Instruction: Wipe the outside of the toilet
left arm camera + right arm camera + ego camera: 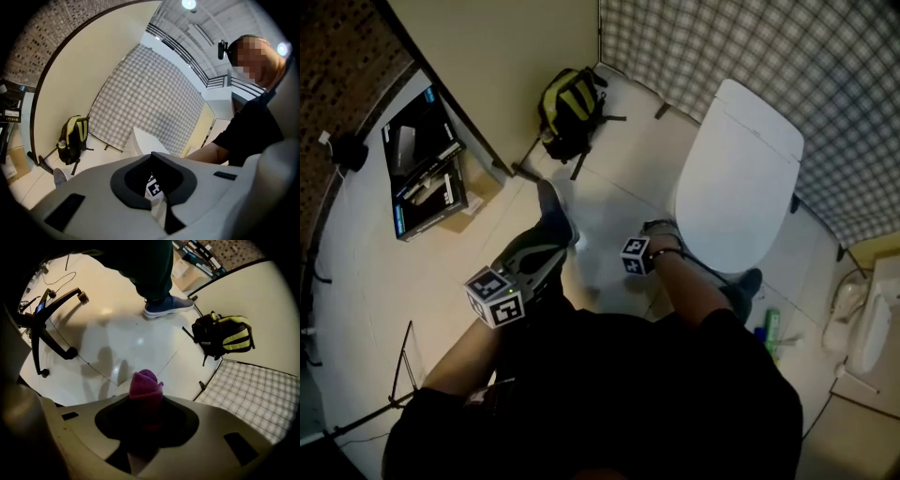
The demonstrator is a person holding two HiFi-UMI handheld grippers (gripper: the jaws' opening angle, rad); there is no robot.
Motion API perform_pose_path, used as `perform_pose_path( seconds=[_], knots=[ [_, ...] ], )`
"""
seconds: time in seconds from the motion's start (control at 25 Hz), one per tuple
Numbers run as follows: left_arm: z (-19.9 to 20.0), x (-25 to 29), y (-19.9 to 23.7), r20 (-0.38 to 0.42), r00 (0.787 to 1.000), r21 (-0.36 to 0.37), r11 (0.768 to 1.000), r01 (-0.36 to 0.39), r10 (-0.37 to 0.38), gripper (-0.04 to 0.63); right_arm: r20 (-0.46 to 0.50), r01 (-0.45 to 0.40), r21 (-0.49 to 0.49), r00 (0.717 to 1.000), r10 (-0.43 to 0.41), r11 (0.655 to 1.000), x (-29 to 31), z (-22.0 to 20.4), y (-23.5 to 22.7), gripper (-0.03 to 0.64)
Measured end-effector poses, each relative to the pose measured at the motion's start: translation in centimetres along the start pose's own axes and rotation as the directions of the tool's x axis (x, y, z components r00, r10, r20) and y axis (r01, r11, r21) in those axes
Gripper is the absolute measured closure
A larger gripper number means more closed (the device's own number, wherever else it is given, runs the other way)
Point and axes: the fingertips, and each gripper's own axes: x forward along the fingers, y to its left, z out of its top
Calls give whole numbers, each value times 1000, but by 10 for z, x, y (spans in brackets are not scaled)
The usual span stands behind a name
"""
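The white toilet (739, 178) stands with its lid down at the right in the head view, and also shows in the left gripper view (142, 142). My right gripper (634, 256) hangs just left of the bowl's front and is shut on a purple cloth (146, 386), whose bunched end sticks out past the jaws. It points at the floor, away from the toilet. My left gripper (542, 261) is held further left above my shoe, jaws closed with nothing in them (152, 164), pointing toward the toilet.
A black-and-yellow backpack (570, 112) leans at the curved wall's foot. A checked panel (750, 56) runs behind the toilet. A cardboard box (427, 169) sits at left. A green bottle (771, 330) and a white fixture (867, 328) lie right. A black wheeled stand (47, 324) is behind me.
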Motion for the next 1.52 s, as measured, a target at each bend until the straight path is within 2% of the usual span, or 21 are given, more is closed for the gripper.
perform_pose_path(
  seconds=[0.12, 0.28, 0.36, 0.48, 0.56, 0.68, 0.76, 0.8, 0.88, 0.96, 1.04, 1.12, 1.16, 1.24, 1.28, 1.32, 1.44, 1.48, 1.52],
  knots=[
    [-1, -13, 10, 3, 1000, -3, 1000, -17, 17, 597, -104, -38, -31, 994, 34, 999, 3, -7, 8, 466],
    [-1, -16, 17, 11, 1000, -33, 999, -19, 19, 597, -127, -29, -71, 992, 20, 997, -4, -9, 22, 468],
    [-1, -9, 13, 8, 1000, -36, 999, -6, 7, 597, -108, -13, -78, 994, 5, 997, -10, -10, 31, 468],
    [4, 11, -4, 17, 998, -47, 997, 58, -57, 597, -73, 12, -65, 997, -17, 998, -13, -14, 49, 468],
    [4, 26, -16, 8, 996, -46, 995, 93, -92, 597, -58, 0, -44, 998, -2, 999, -18, -21, 71, 468],
    [0, 52, -35, -29, 990, -27, 990, 140, -141, 598, -24, -12, 9, 1000, 12, 1000, -23, -40, 106, 468],
    [0, 73, -50, -44, 983, -28, 984, 177, -178, 597, 45, 34, 72, 998, -37, 997, -24, -51, 118, 468],
    [-1, 84, -59, -55, 979, -29, 980, 196, -198, 597, 90, 48, 135, 994, -60, 990, -22, -57, 122, 468],
    [-5, 108, -76, -86, 969, -23, 973, 231, -232, 597, 201, 18, 314, 976, -85, 949, -19, -68, 128, 468],
    [-12, 131, -93, -121, 960, -17, 967, 253, -254, 597, 333, -79, 482, 938, -99, 873, -18, -79, 132, 469],
    [-19, 153, -108, -150, 950, -19, 962, 273, -273, 597, 414, -172, 580, 904, -107, 796, -15, -92, 136, 474],
    [-26, 174, -121, -180, 940, -26, 956, 291, -291, 597, 439, -222, 637, 892, -111, 738, -1, -111, 145, 474],
    [-30, 183, -127, -195, 933, -32, 953, 303, -303, 597, 439, -240, 678, 890, -120, 695, 9, -125, 149, 474],
    [-37, 199, -136, -236, 916, -41, 945, 326, -326, 597, 427, -271, 774, 890, -156, 573, 30, -163, 151, 474],
    [-42, 206, -138, -258, 908, -42, 943, 330, -329, 598, 419, -276, 806, 891, -175, 524, 39, -184, 148, 474],
    [-47, 213, -138, -277, 904, -42, 944, 328, -326, 597, 409, -269, 821, 892, -190, 504, 48, -203, 143, 474],
    [-61, 233, -137, -321, 898, -41, 952, 302, -299, 597, 367, -212, 828, 904, -218, 519, 76, -253, 127, 474],
    [-64, 239, -139, -334, 895, -42, 953, 300, -296, 597, 347, -197, 843, 910, -228, 500, 87, -269, 121, 474],
    [-66, 244, -141, -346, 891, -38, 953, 301, -295, 597, 324, -187, 870, 915, -241, 456, 98, -287, 114, 474]
  ],
)
